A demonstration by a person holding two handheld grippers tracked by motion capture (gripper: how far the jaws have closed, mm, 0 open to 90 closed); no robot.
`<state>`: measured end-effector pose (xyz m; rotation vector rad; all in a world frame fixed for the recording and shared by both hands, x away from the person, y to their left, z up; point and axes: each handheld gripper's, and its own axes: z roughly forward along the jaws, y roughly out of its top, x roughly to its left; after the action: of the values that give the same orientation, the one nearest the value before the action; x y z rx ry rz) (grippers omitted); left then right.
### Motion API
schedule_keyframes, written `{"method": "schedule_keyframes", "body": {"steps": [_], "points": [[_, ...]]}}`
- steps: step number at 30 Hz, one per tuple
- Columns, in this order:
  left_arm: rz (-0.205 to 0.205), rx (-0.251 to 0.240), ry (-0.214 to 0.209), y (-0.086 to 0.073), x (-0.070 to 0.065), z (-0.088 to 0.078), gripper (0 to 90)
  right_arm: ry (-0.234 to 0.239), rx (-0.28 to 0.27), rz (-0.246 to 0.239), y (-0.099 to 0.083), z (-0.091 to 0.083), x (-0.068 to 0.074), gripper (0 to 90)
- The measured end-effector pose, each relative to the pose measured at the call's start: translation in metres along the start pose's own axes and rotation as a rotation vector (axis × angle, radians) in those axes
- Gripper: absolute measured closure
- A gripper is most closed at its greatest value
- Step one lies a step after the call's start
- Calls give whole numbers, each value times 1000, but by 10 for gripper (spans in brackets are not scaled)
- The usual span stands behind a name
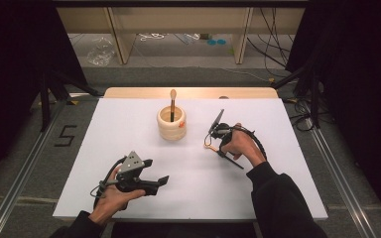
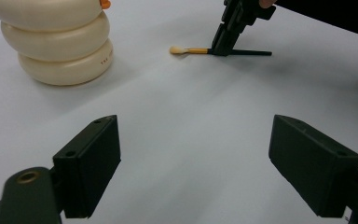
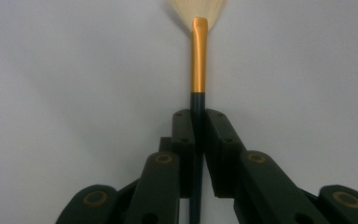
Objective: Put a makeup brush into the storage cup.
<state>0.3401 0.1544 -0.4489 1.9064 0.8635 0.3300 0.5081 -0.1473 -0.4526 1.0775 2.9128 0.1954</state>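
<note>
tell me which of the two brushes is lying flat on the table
The brush with the gold ferrule, clamped in the right gripper, lies flat on the table. The other brush stands upright in the cream holder.

Grey floor [image 1: 25,148], dark curtains [image 1: 357,74], wooden shelving [image 1: 178,20] behind, loose cables [image 1: 273,44]

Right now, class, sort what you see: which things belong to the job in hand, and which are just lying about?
In the job:
- brush on the table, clamped by the right gripper
- cream ringed holder, a second brush standing in it
- left gripper, open, holding nothing

Lying about:
- cables on the floor
- wooden shelving behind
- plastic bag
</note>
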Motion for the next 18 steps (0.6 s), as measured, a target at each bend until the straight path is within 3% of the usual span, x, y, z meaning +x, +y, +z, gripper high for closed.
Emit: {"method": "schedule_keyframes", "body": {"steps": [8, 14, 18], "points": [[-3, 2, 0, 0, 0, 0, 164, -13, 26, -26, 4, 1, 0, 826], [0, 3, 0, 0, 0, 1, 164, 9, 26, -14, 4, 0, -1, 826], [-6, 5, -2, -1, 0, 2, 165, -4, 37, -24, 5, 1, -2, 826]]}}
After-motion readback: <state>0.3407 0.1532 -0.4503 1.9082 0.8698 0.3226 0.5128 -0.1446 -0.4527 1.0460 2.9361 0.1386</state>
